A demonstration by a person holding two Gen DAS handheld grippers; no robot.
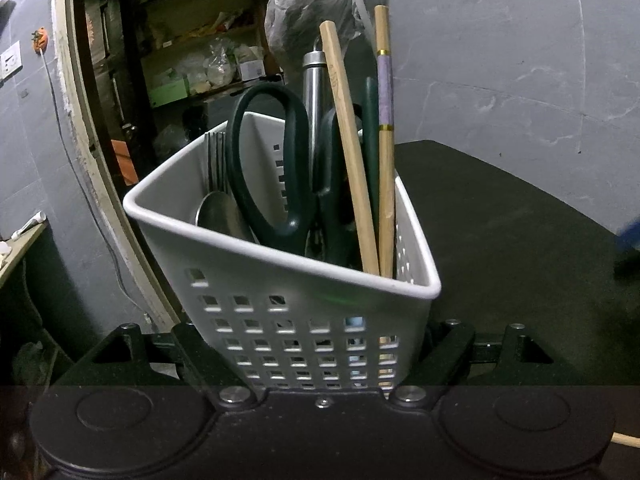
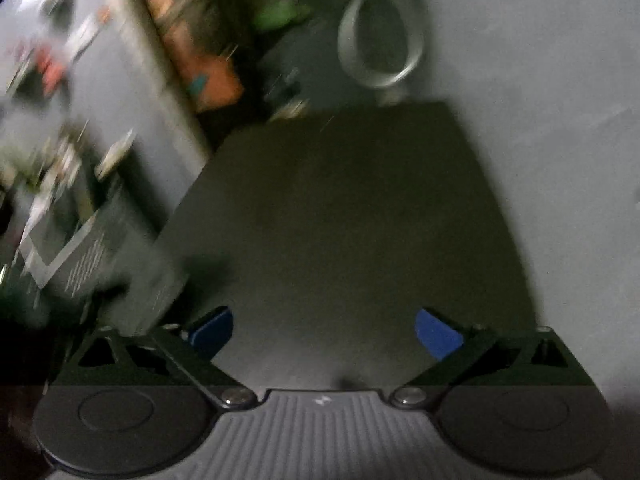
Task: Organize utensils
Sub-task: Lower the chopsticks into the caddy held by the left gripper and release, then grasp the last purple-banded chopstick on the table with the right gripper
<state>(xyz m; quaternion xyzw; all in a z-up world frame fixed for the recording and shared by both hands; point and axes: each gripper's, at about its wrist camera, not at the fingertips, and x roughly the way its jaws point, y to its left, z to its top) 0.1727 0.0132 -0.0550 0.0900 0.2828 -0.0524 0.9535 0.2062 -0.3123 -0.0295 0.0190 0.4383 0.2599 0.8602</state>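
Left claw clamped on white perforated caddy, scissors, spoon, fork and chopsticks upright inside, dark worktop at three o'clock, right claw gaped wide, empty, blue pads above bare worktop.

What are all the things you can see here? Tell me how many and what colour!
basket: one, white with square holes, clamped between the left gripper's fingers
scissors: one pair, dark green handles, standing in the basket
chopsticks: two, light wood, one with a purple band, at the basket's right corner
fork: one, silver, at the basket's left side
spoon: one, silver, in front of the fork
metal handle: one, silver, behind the scissors
table: one, dark, under the right gripper
plastic bag: one, clear, behind the basket
left gripper: one, black, shut on the basket
right gripper: one, blue pads, open, nothing between them
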